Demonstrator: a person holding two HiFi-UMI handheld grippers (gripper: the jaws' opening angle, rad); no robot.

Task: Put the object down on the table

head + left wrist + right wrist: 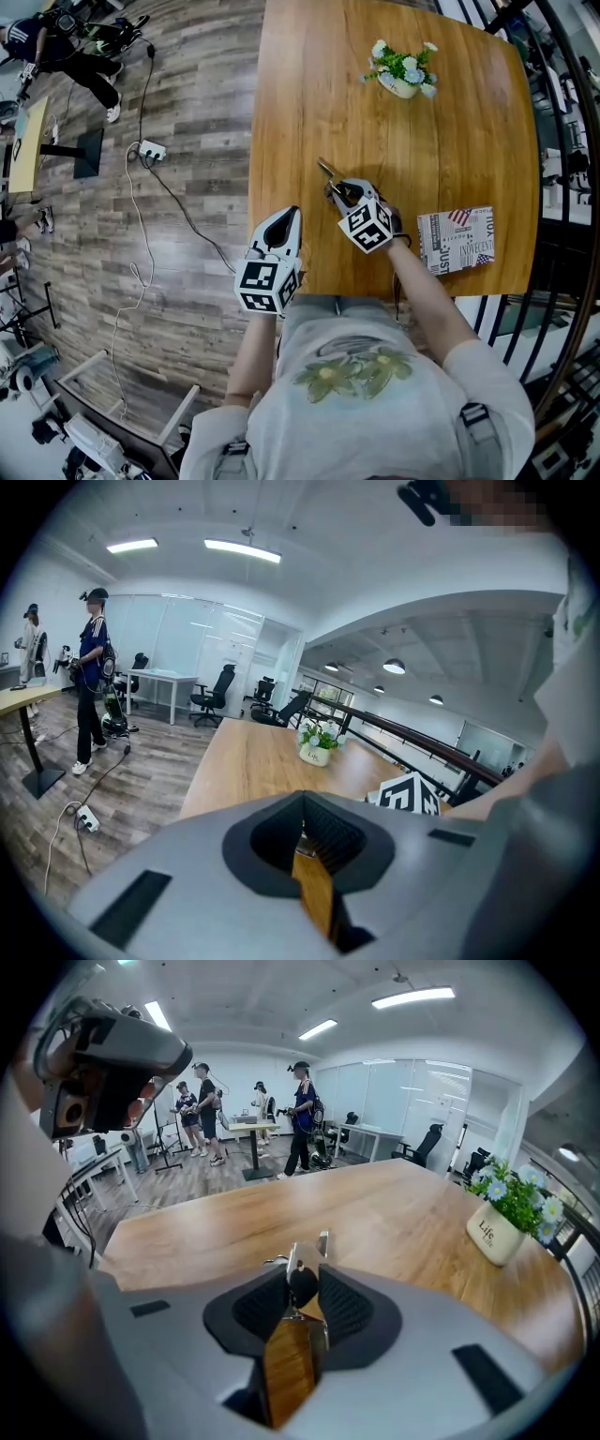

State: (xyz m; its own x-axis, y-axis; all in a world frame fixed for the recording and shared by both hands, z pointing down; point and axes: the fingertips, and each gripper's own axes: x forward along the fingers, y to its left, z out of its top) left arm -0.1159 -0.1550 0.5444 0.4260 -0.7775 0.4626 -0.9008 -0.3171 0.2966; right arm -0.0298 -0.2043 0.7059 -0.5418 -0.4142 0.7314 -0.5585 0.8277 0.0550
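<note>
A small metal key with a black head lies on the wooden table, pointing away from me. My right gripper sits low over it, its jaws slightly parted around the black head; in the right gripper view the key stands between the pads, which do not press on it, so the right gripper is open. My left gripper hovers at the table's near left edge, its jaws together and nothing in them; the left gripper view shows the left gripper with only a thin strip of wood between the pads.
A white pot of flowers stands at the far side of the table. A printed book lies near the front right corner. A black railing runs along the right. People stand on the plank floor far left, near cables and a power strip.
</note>
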